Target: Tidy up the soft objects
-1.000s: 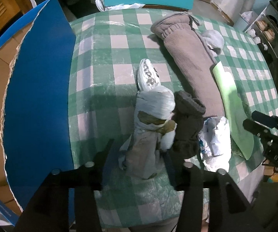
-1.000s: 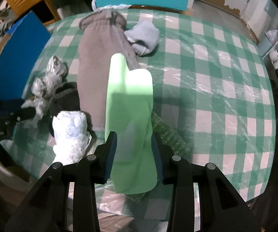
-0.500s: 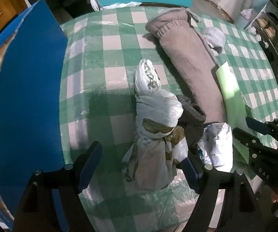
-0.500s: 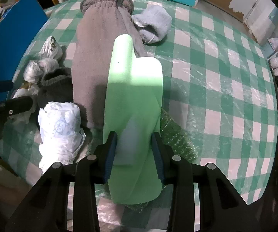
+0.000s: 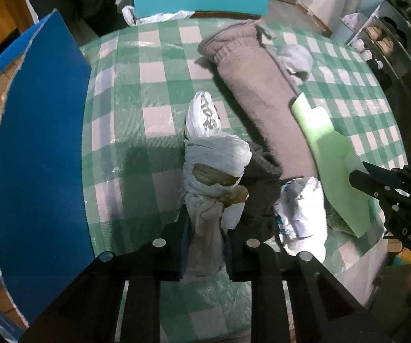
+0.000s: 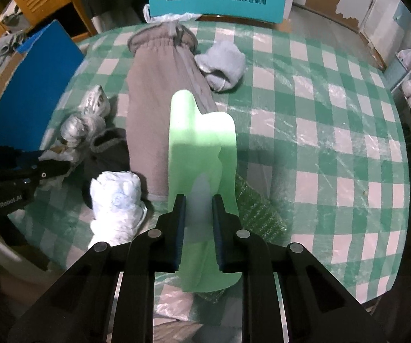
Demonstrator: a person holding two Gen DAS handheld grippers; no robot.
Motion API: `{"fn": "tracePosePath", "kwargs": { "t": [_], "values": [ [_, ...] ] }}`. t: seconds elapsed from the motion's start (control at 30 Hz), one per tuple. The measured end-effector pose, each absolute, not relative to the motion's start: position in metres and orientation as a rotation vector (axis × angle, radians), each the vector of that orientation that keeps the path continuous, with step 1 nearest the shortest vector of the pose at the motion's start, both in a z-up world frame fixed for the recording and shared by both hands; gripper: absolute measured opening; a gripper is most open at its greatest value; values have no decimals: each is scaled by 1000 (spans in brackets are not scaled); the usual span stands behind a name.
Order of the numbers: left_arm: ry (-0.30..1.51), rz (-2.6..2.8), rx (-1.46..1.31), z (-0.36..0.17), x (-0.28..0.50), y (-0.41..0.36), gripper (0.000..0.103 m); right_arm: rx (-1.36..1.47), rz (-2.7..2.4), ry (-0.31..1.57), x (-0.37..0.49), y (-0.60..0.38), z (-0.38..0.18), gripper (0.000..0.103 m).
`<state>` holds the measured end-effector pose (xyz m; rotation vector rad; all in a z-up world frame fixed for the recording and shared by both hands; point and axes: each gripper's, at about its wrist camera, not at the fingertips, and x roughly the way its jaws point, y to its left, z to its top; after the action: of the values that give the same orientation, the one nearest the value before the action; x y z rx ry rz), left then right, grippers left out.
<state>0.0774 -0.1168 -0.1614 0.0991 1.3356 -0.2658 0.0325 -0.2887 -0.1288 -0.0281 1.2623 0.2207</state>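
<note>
Sorting looks barely begun. The left tongs (image 5: 205,228) are clamped on the white bag bundle (image 5: 214,168) at the tabletop (image 5: 154,120) edge; gray pants (image 6: 159,108) lie untouched; right tongs (image 6: 198,214) grip the lifted green foam sheet (image 6: 202,143).

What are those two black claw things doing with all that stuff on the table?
A person is tidying soft things with two hand-held grippers. The left gripper is shut on a knotted white plastic bag. The right gripper is shut on a green foam sheet. Grey sweatpants lie on the checked table.
</note>
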Motion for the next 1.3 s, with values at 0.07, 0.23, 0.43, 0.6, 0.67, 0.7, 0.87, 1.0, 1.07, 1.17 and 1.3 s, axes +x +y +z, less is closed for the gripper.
{"fn": "tracePosePath", "kwargs": {
  "t": [0.07,0.23,0.43,0.6,0.67,0.7,0.87,1.0,1.07,1.17,1.3],
  "values": [
    [1321,-265,97,-155,77,-117,19,-27,219,1253,29,-289,-125,16],
    [1294,-256,102,-147,64,-109,19,-15,222,1234,23,-292,-116,15],
    [1275,-258,98,-132,49,-88,19,23,229,1218,20,-301,-107,15],
    [1277,-261,109,-129,45,-88,19,88,217,1259,21,-313,-117,16],
    [1280,-261,110,-128,44,-88,19,108,186,1296,22,-321,-126,18],
    [1281,-262,111,-129,44,-89,19,111,169,1305,22,-324,-129,18],
    [1284,-266,113,-130,45,-91,19,109,67,1329,24,-341,-137,32],
    [1287,-266,116,-131,46,-92,19,96,18,1313,24,-350,-133,39],
    [1288,-265,114,-132,46,-92,19,107,24,1301,24,-352,-129,42],
    [1289,-266,115,-132,46,-92,19,107,45,1290,25,-354,-126,43],
    [1290,-265,114,-132,46,-92,19,72,59,1289,29,-362,-126,43]
  ]
}}
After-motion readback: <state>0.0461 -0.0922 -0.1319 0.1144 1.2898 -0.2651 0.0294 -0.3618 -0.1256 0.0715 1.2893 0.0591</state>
